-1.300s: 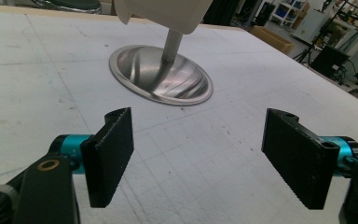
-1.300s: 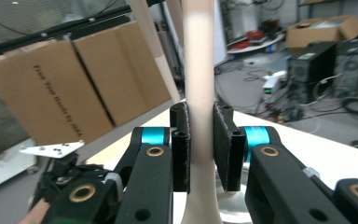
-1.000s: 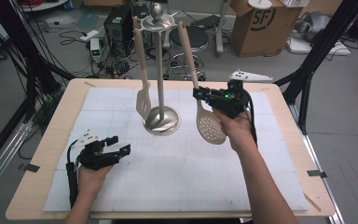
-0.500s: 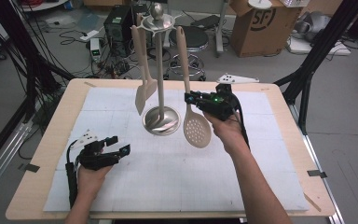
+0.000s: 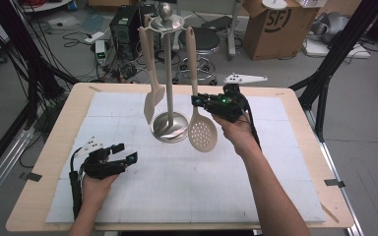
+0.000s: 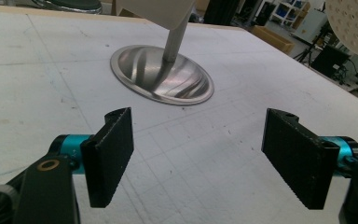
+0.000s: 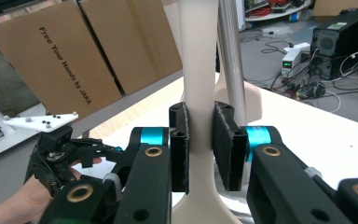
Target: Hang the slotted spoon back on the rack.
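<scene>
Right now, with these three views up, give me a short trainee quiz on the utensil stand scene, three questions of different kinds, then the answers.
1. True or false: the right hand-held gripper is shut on the slotted spoon.
2. Multiple choice: what is between the pads of the left hand-held gripper? A) the spatula B) the stand's pole C) nothing
3. Fill in: the spatula hangs from the top of the metal ____.

Key:
1. True. In the right gripper view both pads press the spoon's handle.
2. C. Its jaws stand wide apart over the white mat.
3. Stand.
</scene>
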Motion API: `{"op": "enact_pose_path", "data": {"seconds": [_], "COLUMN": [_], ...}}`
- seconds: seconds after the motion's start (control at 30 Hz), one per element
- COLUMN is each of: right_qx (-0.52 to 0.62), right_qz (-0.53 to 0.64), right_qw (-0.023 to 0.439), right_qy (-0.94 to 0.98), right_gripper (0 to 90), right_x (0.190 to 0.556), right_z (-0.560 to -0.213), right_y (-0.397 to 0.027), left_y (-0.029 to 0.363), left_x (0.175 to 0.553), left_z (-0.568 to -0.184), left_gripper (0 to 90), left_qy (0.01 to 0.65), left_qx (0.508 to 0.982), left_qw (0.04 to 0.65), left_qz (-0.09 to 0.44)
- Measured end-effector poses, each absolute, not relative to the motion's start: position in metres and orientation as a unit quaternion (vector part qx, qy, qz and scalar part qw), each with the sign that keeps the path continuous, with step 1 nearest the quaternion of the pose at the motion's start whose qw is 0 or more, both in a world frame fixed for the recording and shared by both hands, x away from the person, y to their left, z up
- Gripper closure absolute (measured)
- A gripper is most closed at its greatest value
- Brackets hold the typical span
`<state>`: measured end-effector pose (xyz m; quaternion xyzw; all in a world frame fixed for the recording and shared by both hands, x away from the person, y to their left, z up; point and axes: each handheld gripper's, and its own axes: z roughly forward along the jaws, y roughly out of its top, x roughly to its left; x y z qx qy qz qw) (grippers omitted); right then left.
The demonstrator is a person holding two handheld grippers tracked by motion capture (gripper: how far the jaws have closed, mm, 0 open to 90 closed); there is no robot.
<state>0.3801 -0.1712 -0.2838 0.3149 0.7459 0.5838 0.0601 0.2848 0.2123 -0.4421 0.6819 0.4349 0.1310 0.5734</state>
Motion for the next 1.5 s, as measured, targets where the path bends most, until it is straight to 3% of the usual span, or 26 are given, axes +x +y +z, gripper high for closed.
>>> {"op": "enact_pose_path", "data": {"seconds": [0.33, 0.43, 0.57, 0.83, 1.0, 1.2, 1.5], "right_qx": [0.320, 0.339, 0.379, 0.402, 0.403, 0.421, 0.421], "right_qz": [0.573, 0.571, 0.562, 0.567, 0.564, 0.565, 0.556], "right_qw": [0.047, 0.040, 0.053, 0.073, 0.096, 0.109, 0.112], "right_qy": [0.753, 0.747, 0.733, 0.715, 0.714, 0.701, 0.708], "right_gripper": [75.4, 65.2, 42.2, 32.0, 20.4, 15.3, 15.2], "right_x": [0.386, 0.388, 0.389, 0.378, 0.363, 0.343, 0.320], "right_z": [-0.282, -0.284, -0.288, -0.303, -0.316, -0.334, -0.362], "right_y": [-0.165, -0.167, -0.177, -0.206, -0.227, -0.250, -0.268], "left_y": [0.212, 0.212, 0.212, 0.210, 0.208, 0.204, 0.201], "left_x": [0.285, 0.284, 0.284, 0.284, 0.284, 0.285, 0.288], "left_z": [-0.442, -0.442, -0.442, -0.442, -0.441, -0.442, -0.443], "left_gripper": [25.7, 25.6, 25.7, 25.6, 25.5, 25.4, 25.4], "left_qy": [0.436, 0.435, 0.435, 0.427, 0.421, 0.420, 0.421], "left_qx": [0.680, 0.679, 0.679, 0.682, 0.685, 0.687, 0.684], "left_qw": [0.576, 0.576, 0.576, 0.579, 0.580, 0.579, 0.583], "left_qz": [0.131, 0.131, 0.131, 0.131, 0.131, 0.129, 0.123]}}
